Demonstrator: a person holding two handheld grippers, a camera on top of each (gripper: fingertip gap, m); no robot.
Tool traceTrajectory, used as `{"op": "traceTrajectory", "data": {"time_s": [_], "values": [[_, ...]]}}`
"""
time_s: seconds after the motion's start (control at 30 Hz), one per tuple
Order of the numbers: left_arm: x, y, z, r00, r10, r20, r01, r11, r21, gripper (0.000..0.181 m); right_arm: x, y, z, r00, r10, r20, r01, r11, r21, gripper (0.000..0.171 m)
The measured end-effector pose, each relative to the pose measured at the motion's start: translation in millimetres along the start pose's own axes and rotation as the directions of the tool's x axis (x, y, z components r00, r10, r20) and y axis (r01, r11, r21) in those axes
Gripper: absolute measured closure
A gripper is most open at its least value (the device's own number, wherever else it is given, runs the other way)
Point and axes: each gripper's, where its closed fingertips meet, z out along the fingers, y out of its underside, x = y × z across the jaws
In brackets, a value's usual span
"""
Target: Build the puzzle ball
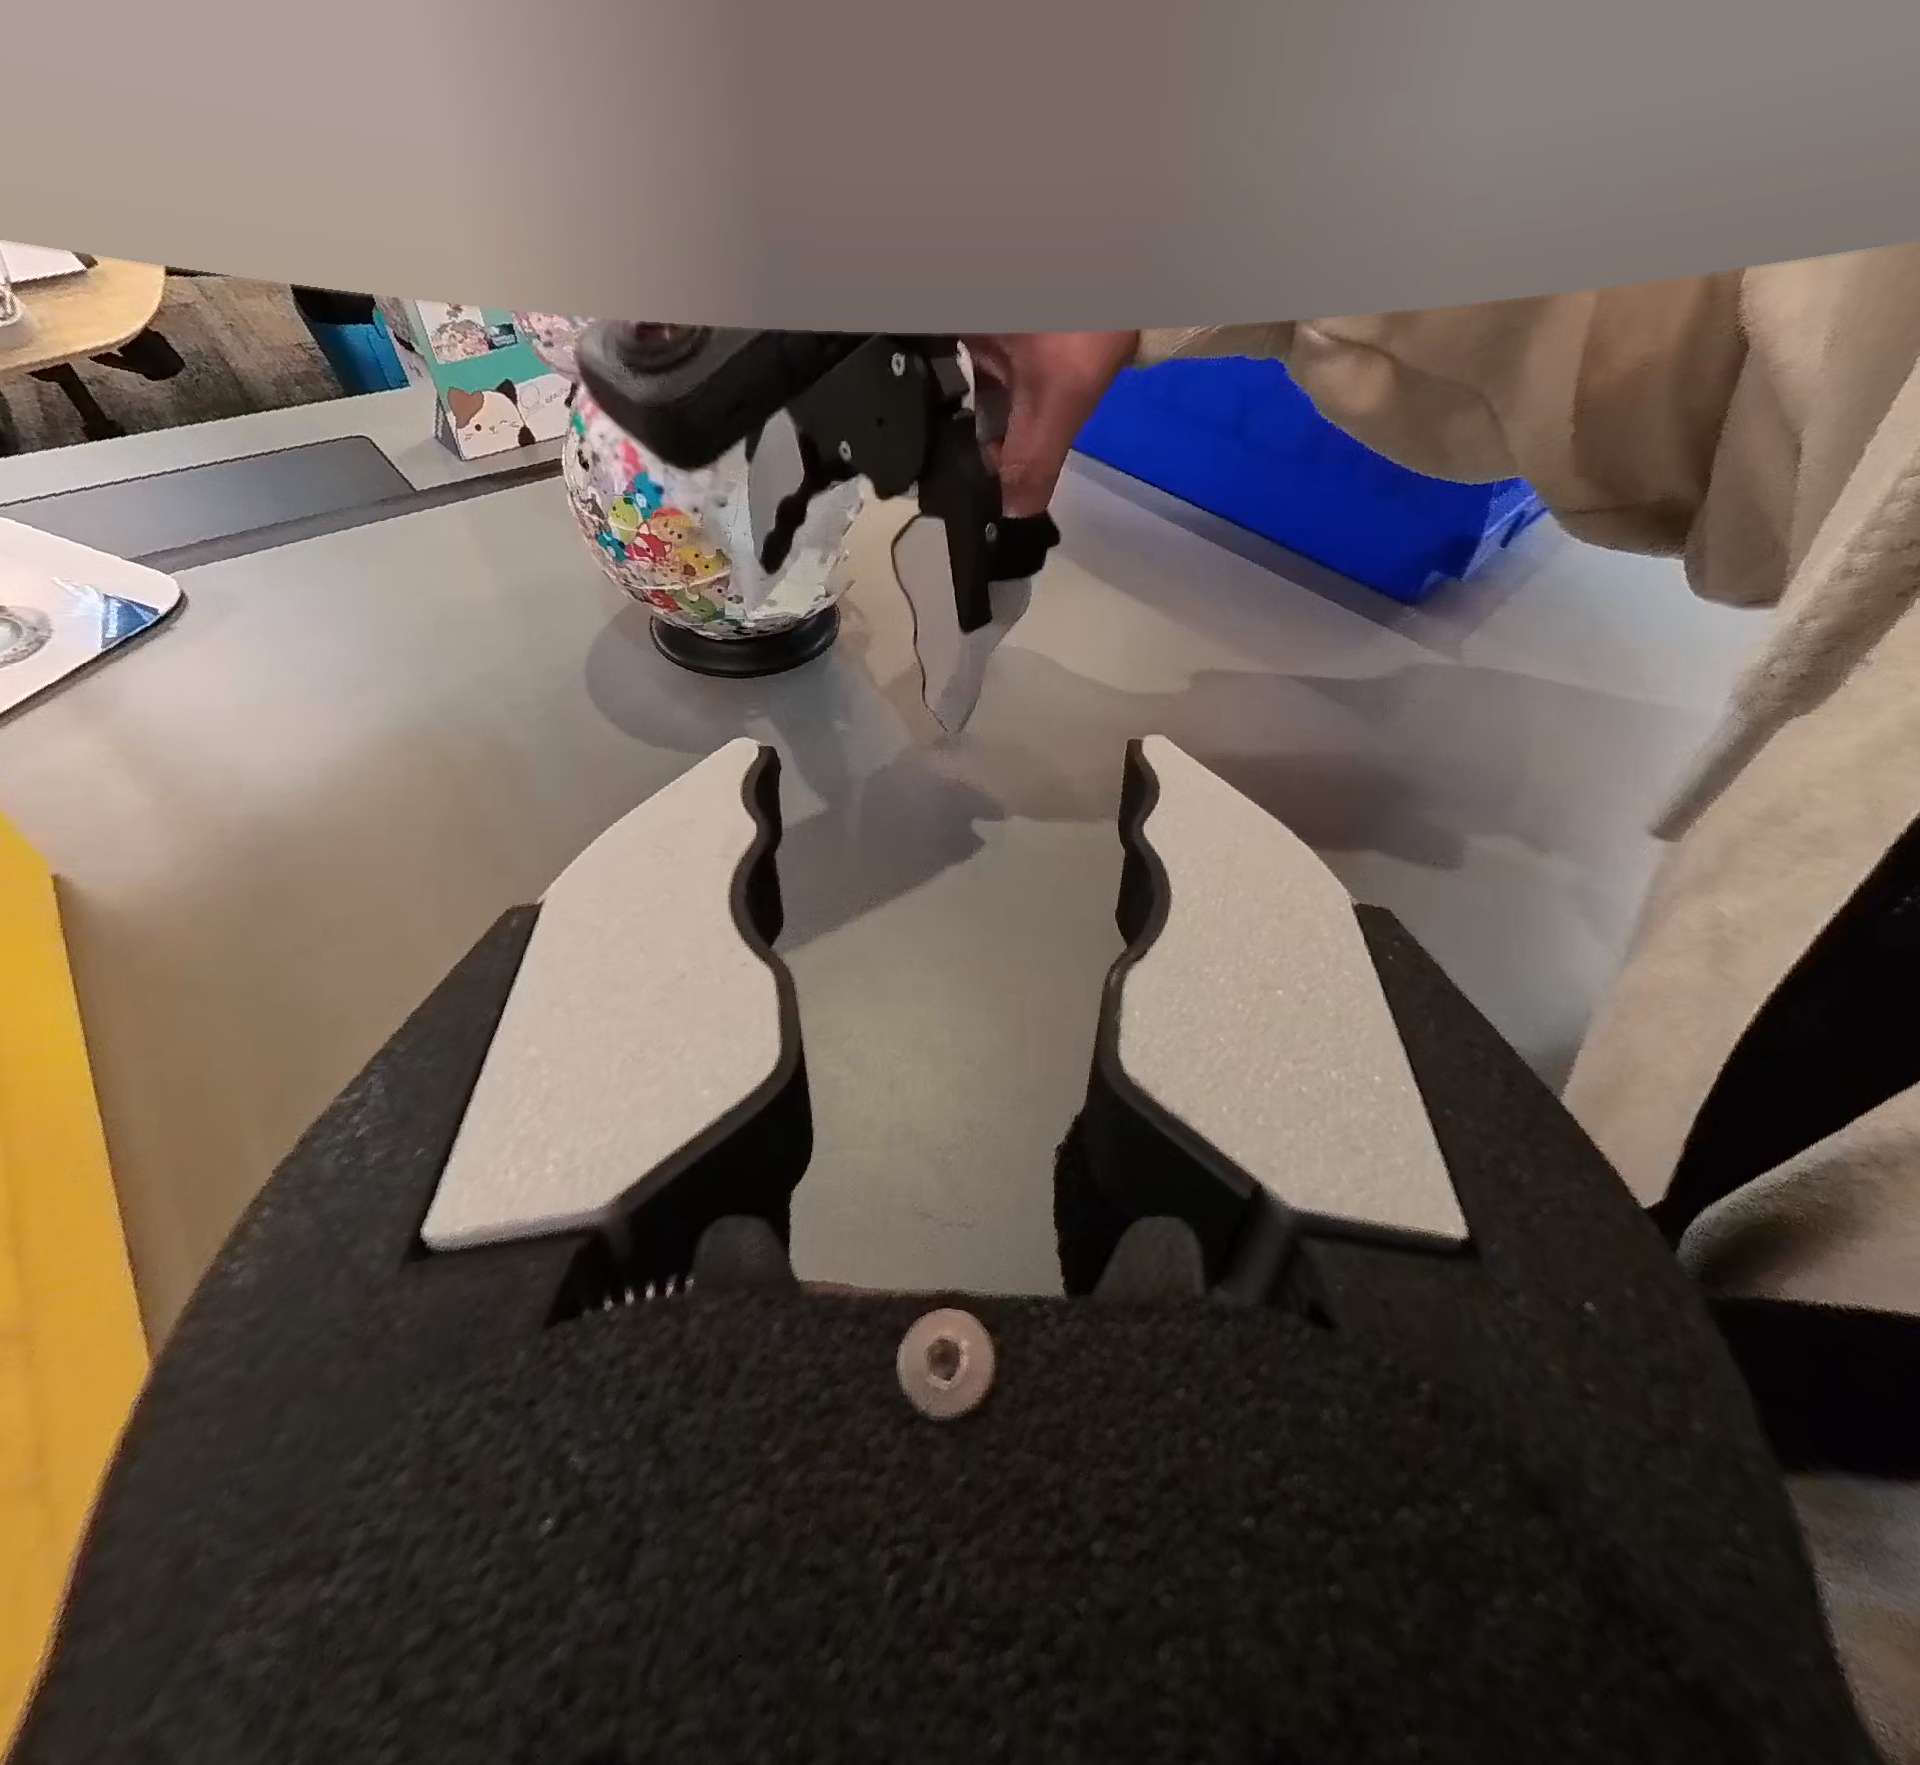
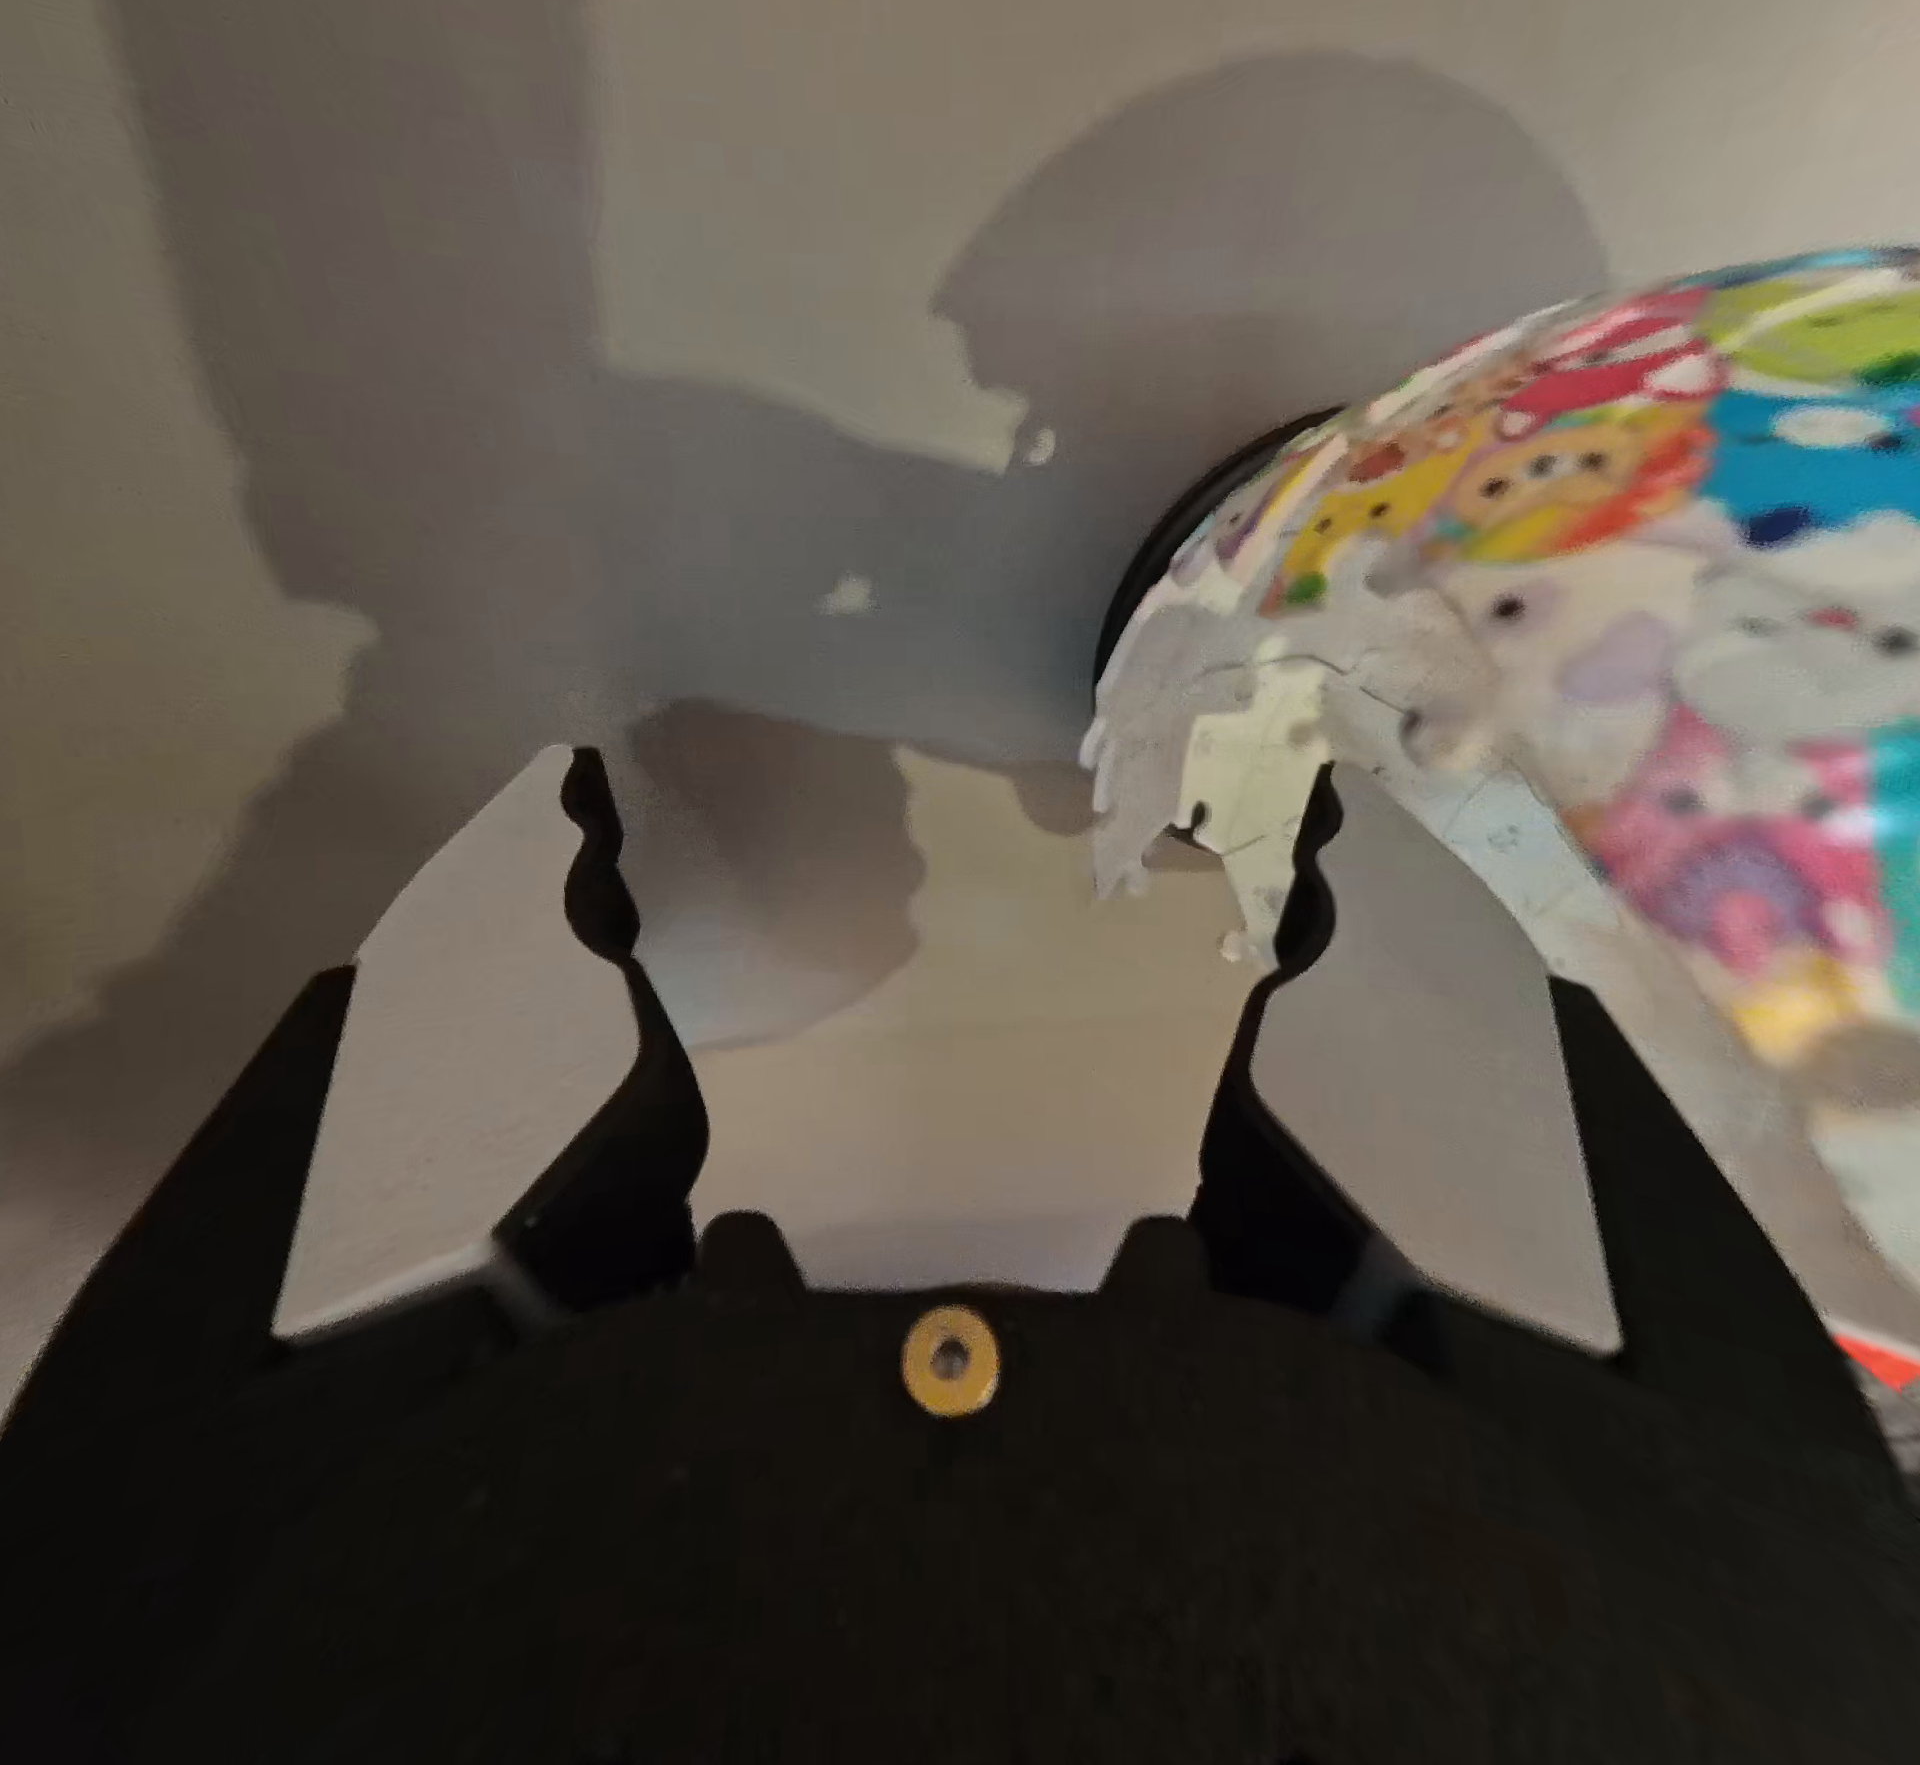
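The puzzle ball [image 1: 686,541] is a partly built sphere with colourful cartoon animals, standing on a black ring stand [image 1: 743,645] on the grey table [image 1: 312,780]. My left gripper [image 1: 945,775] is open and empty, low over the table, short of the ball. My right gripper [image 1: 868,588] is open, held by a hand, with one finger at the ball's right side. In the blurred right wrist view, the right gripper [image 2: 951,770] is open and empty, and its right fingertip [image 2: 1314,842] lies by the ball's [image 2: 1558,635] jagged open edge.
A blue bin [image 1: 1309,468] stands at the back right. The puzzle's box [image 1: 483,406] stands behind the ball. A white tray [image 1: 73,614] lies at the left, a yellow object [image 1: 42,1144] at the near left. A person's beige sleeve [image 1: 1558,427] is at the right.
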Motion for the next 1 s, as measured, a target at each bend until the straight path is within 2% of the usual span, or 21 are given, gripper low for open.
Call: {"op": "traceTrajectory", "data": {"time_s": [0.13, 0.23, 0.4, 0.53, 0.73, 0.87, 1.0], "values": [[1, 2, 1, 1.0, -0.004, -0.006, 0.004, 1.0, -0.003, 0.119, -5, 7, -14, 1.0, 0.025, 0.001, -0.025, 0.999, 0.04, 0.054], [0, 6, 2, 1.0, -0.005, -0.004, 0.005, 1.0, -0.014, 0.119, -16, 8, -14, 1.0, 0.024, 0.01, -0.025, 0.994, 0.11, 0.066], [2, 7, 7, 0.999, -0.029, -0.026, 0.028, 0.999, -0.021, 0.119, -17, -3, -15, 0.993, -0.031, -0.118, 0.06, 0.967, 0.249, 0.082], [1, 10, 11, 0.999, -0.026, -0.025, 0.025, 0.999, -0.034, 0.118, -7, 2, -6, 0.983, -0.04, -0.181, 0.08, 0.972, 0.219, 0.088], [-2, 15, 14, 0.999, -0.028, -0.02, 0.027, 0.999, -0.047, 0.118, 12, -2, -6, 0.945, -0.085, -0.317, 0.159, 0.963, 0.217, 0.12], [-3, 16, 15, 1.0, -0.023, -0.016, 0.023, 0.998, -0.05, 0.118, 25, 1, -7, 0.887, -0.127, -0.444, 0.223, 0.959, 0.172, 0.142], [-5, 16, 14, 1.0, -0.024, -0.014, 0.023, 0.998, -0.05, 0.119, 28, 5, -13, 0.845, -0.126, -0.52, 0.242, 0.957, 0.162, 0.141]]}}
